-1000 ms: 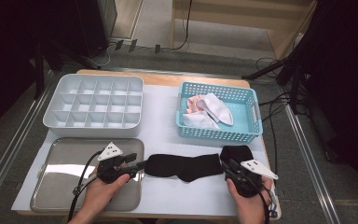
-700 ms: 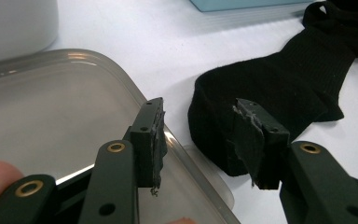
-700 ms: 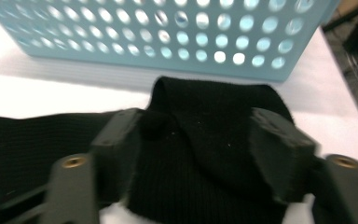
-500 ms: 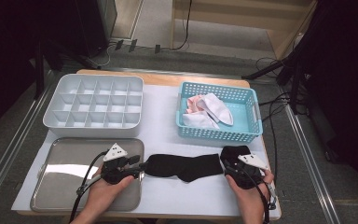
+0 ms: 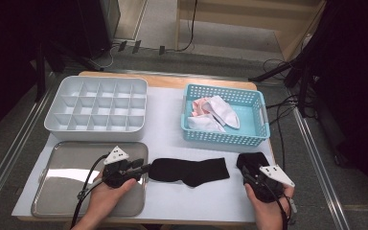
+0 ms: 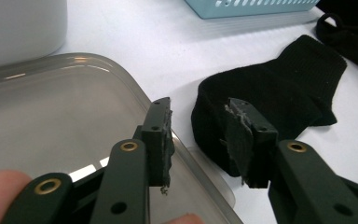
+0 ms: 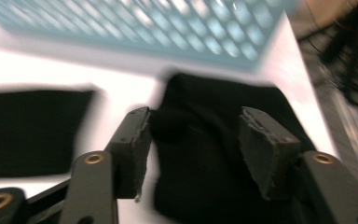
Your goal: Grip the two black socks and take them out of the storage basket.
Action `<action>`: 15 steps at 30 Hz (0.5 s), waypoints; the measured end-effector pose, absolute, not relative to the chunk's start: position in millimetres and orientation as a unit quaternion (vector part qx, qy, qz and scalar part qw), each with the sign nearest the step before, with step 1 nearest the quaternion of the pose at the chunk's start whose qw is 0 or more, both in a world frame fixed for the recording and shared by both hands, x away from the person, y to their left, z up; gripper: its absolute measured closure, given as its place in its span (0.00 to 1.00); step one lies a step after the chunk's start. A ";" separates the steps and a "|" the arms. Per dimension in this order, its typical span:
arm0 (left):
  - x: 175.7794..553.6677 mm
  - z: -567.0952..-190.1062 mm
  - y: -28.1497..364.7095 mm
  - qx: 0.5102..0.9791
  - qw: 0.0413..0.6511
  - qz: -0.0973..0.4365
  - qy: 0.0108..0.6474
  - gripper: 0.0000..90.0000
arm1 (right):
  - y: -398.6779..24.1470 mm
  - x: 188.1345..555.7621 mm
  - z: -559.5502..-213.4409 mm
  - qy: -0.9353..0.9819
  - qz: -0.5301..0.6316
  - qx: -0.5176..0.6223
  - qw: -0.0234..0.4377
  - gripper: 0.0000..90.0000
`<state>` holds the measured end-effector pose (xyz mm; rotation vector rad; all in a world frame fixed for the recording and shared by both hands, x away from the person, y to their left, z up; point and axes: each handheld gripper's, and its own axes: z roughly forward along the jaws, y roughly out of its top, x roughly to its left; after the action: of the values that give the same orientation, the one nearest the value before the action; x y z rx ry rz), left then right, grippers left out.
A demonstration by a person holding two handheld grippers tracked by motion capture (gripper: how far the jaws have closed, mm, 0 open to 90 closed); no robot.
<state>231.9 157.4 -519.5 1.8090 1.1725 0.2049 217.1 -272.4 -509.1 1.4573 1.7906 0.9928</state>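
Neither black sock is gripped yet. Left gripper (image 6: 198,135) spread, closing at the flat sock (image 5: 189,171); right gripper (image 7: 193,149) spread, narrowing over the bunched sock (image 7: 214,140).

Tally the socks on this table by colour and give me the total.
Black socks: 2, one flat, one bunched by the right-hand edge
White socks in the basket: 2
Pink sock in the basket: 1
Total: 5

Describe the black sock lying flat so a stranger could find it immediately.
Start at the blue basket on the white table. Just in front of it, right of the metal tray, lies the flat black sock. Unlike the bunched black sock to its right, it is stretched out lengthwise.
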 end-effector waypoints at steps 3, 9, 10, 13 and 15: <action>232.9 -518.8 157.6 0.736 0.471 0.085 0.478 0.71 | -252.9 206.5 -501.3 0.682 0.429 0.524 0.278 0.67; 230.9 -520.3 147.9 0.750 0.467 0.080 0.461 0.70 | -232.1 219.2 -524.1 0.704 0.388 0.552 0.221 0.60; 230.6 -520.8 145.4 0.753 0.465 0.081 0.458 0.68 | -228.9 223.4 -529.0 0.705 0.395 0.554 0.201 0.60; 229.5 -521.7 138.1 0.766 0.442 0.102 0.456 0.68 | -224.4 224.1 -529.2 0.709 0.382 0.554 0.212 0.65; 229.8 -522.2 136.0 0.768 0.443 0.093 0.453 0.72 | -223.1 223.8 -529.2 0.712 0.377 0.552 0.218 0.76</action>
<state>229.8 136.0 -522.2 1.9054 1.1227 0.2300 223.8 -223.1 -529.2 1.5274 1.9700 1.0427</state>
